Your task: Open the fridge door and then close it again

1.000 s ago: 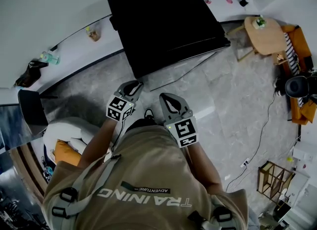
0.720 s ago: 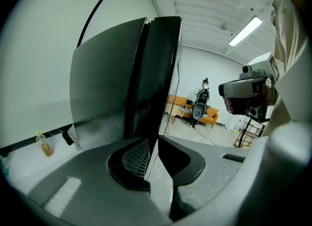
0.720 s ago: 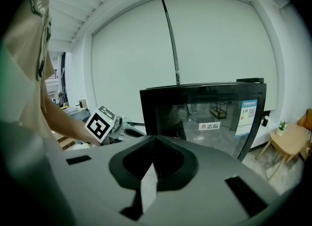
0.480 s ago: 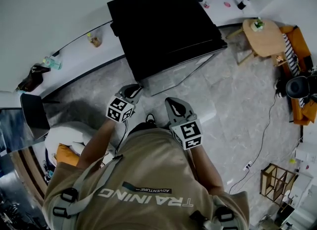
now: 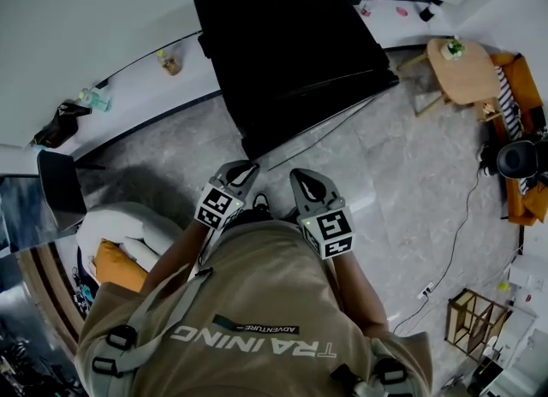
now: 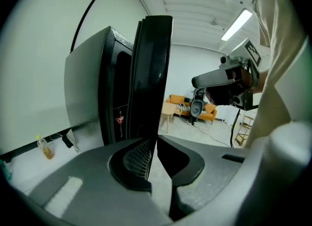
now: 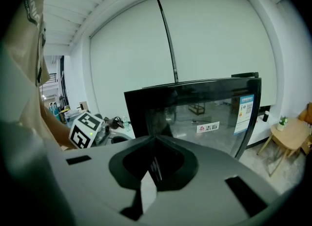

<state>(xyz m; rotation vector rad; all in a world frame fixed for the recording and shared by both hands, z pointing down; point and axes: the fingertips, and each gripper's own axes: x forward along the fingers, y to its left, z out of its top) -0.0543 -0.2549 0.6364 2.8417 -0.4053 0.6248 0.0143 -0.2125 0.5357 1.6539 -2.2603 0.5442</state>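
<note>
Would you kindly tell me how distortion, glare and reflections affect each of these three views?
Head view: the fisheye curves straight edges into arcs, and the black fridge shows little detail. Left gripper view: dark round vignette, and the ceiling light is blown out. Right gripper view: the glass door mirrors the room.

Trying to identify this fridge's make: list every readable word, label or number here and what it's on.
"TRAINING": back of the person's tan shirt, upside down in the head view.
"ADVENTURE": small black strip on that shirt.
"志高": red-and-white sticker on the black glass-door fridge.
Blue label with a QR code, same door: print too small to read.
</note>
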